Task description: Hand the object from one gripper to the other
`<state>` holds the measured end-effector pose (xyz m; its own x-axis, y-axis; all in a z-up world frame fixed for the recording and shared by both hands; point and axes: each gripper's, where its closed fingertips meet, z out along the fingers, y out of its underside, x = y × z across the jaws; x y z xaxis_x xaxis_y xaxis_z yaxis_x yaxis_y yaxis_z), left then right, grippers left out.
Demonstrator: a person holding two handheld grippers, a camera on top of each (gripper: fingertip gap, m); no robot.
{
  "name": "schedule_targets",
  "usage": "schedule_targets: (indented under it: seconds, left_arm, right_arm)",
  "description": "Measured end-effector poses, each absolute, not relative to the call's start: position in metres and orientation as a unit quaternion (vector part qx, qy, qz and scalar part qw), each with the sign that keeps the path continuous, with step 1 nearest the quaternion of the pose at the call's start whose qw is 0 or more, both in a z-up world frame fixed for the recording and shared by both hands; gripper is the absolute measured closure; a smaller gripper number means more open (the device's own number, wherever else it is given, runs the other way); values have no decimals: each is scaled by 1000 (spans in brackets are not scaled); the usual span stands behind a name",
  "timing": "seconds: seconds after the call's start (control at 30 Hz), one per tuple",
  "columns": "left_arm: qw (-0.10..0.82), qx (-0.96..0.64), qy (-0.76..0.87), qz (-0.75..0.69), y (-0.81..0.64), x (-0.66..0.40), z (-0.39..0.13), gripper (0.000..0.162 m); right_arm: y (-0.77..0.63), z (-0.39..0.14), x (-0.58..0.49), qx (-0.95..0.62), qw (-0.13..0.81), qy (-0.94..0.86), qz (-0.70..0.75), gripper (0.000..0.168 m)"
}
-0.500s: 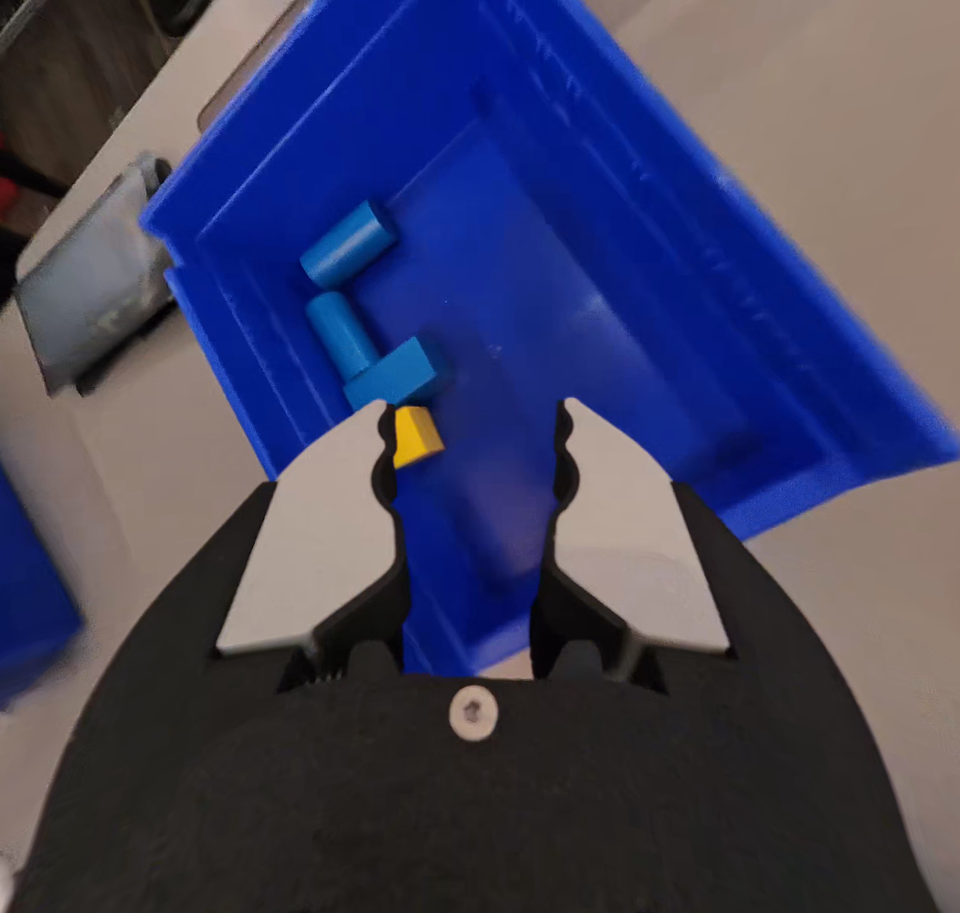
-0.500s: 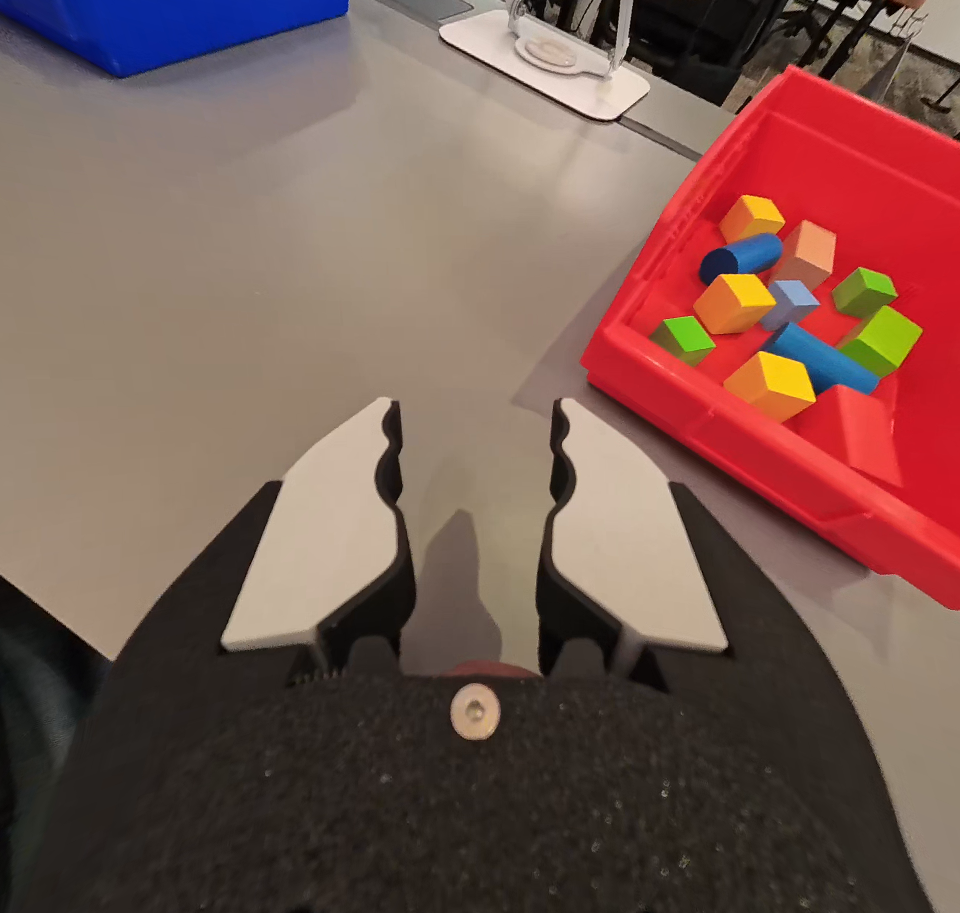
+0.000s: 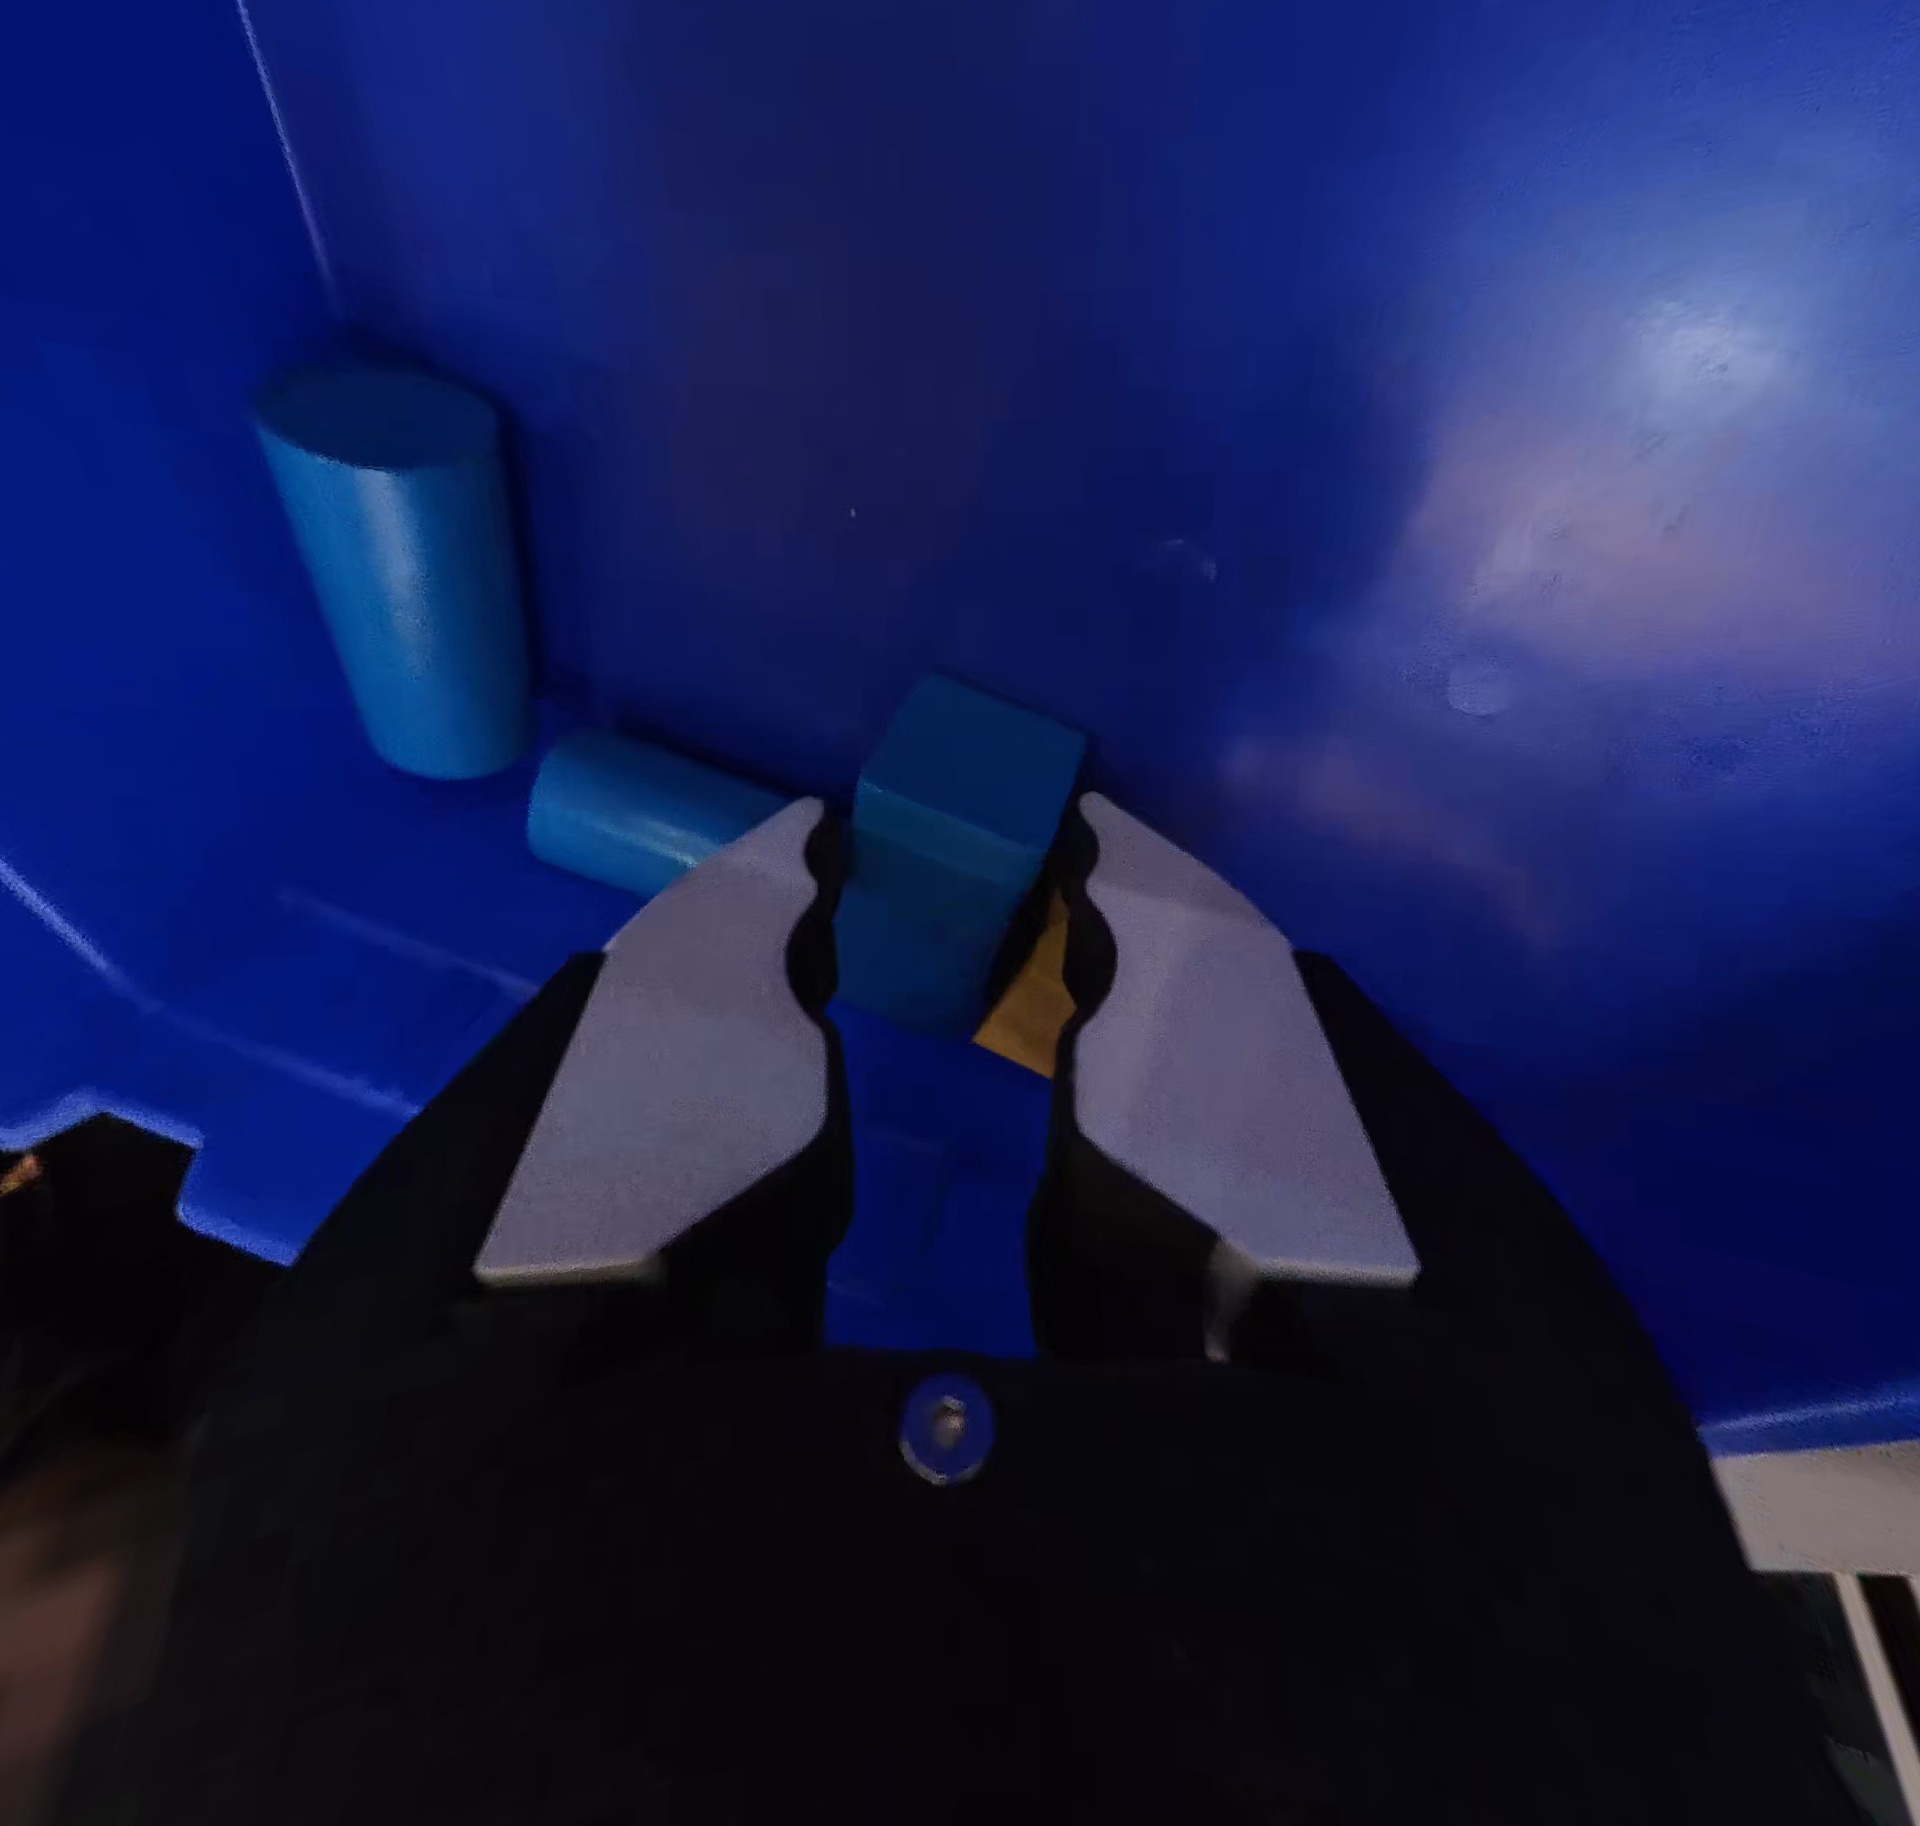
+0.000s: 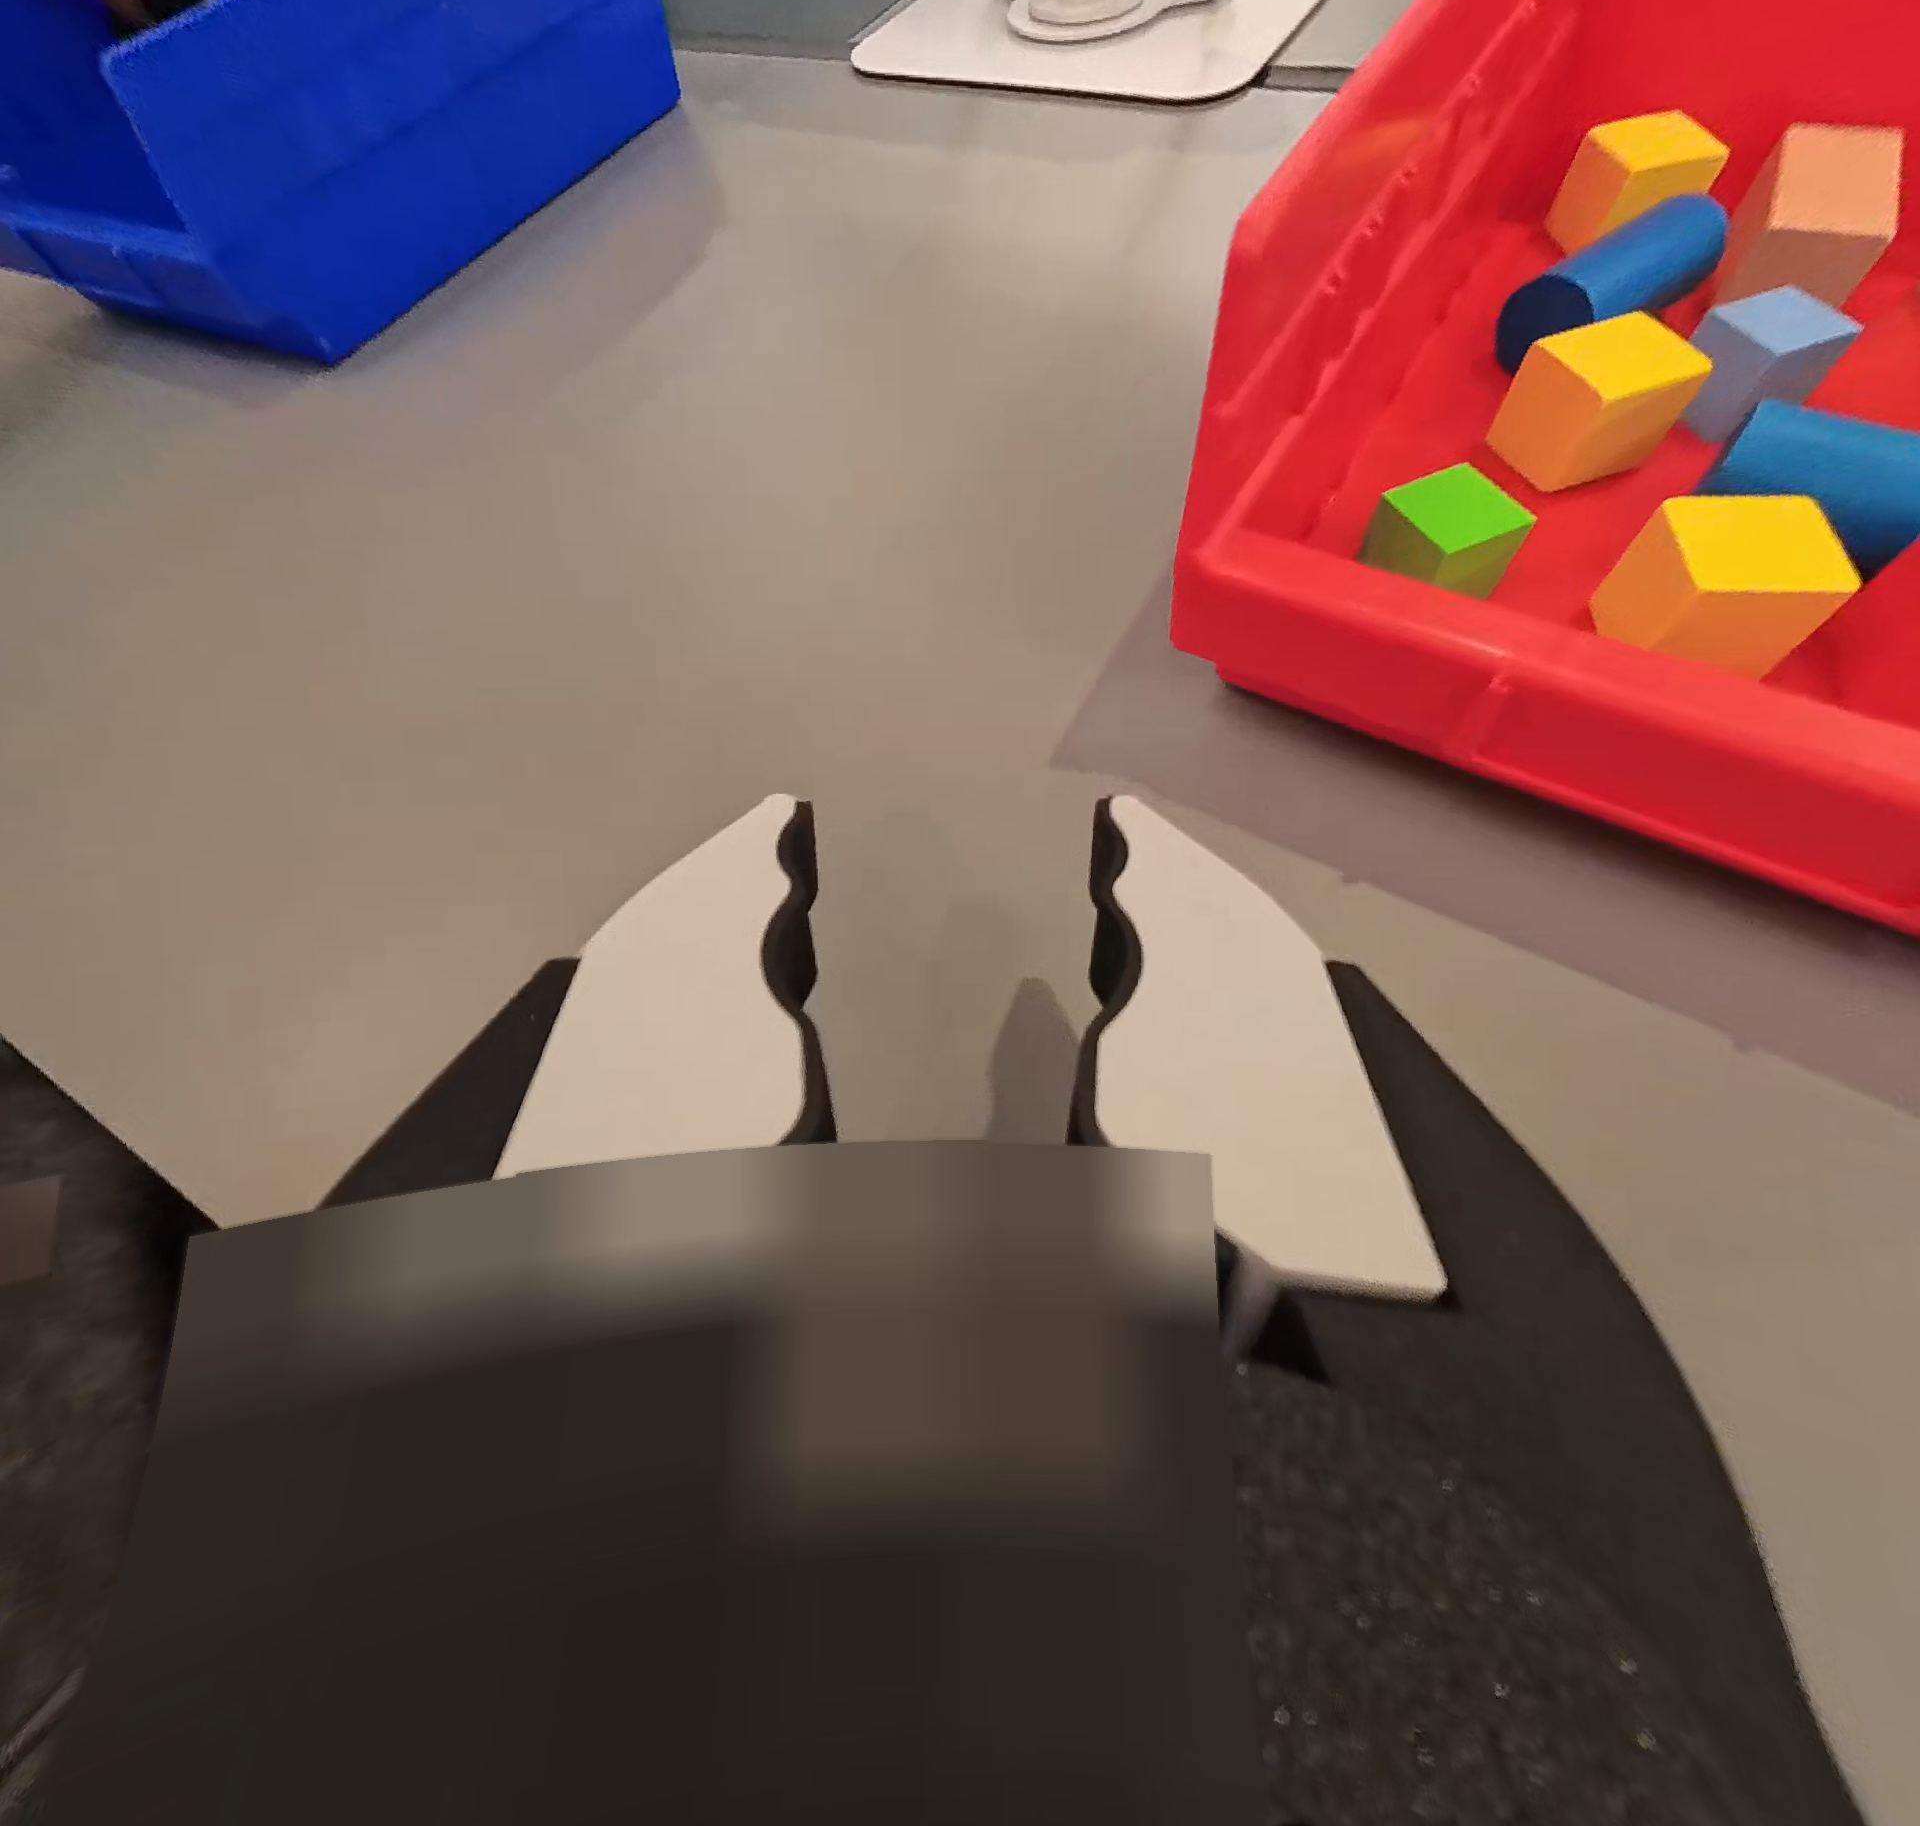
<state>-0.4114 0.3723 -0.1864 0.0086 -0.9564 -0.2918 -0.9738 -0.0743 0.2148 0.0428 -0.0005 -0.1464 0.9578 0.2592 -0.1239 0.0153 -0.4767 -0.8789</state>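
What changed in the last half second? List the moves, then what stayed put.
The left gripper dropped into the blue bin and now straddles the blue block, jaws open, not yet clamped. The right gripper shifted slightly over the grey table, nearer the red bin. Unchanged: the right gripper is open and empty, and the two blue cylinders and yellow piece have kept their places.

Your grey counter [image 4: 644, 571] carries three things directly: a blue bin [image 4: 416, 135] at far left, a red bin [image 4: 1558, 716] at right holding mixed colored blocks, and a white flat base plate [image 4: 1101, 51] at the far edge between them, all well apart.
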Motion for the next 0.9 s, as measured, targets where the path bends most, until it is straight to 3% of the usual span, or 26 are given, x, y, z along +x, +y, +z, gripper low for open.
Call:
schedule_targets:
  seconds: [0.2,0.4,0.5,0.7,0.83,0.9]
  left_arm:
    - [45,-711,686,149,366,-404,-176,124]
    - [225,-713,664,19,326,-361,-106,126]
    - [320,-674,664,-43,281,-328,-68,127]
    - [429,-556,712,-20,187,-253,-24,127]
    - [473,-478,740,2,132,-199,-6,127]
    - [486,-447,750,-3,105,-178,-1,127]
  right_arm:
    - [1,-147,40,-849,500,-63,159,120]
    - [1,-134,38,-834,522,-69,166,120]
    - [8,-118,16,-814,524,-81,239,119]
    - [40,-71,-69,-763,483,-154,402,95]
    - [66,-33,-132,-691,471,-210,507,68]
    - [74,-17,-152,-650,464,-216,561,65]
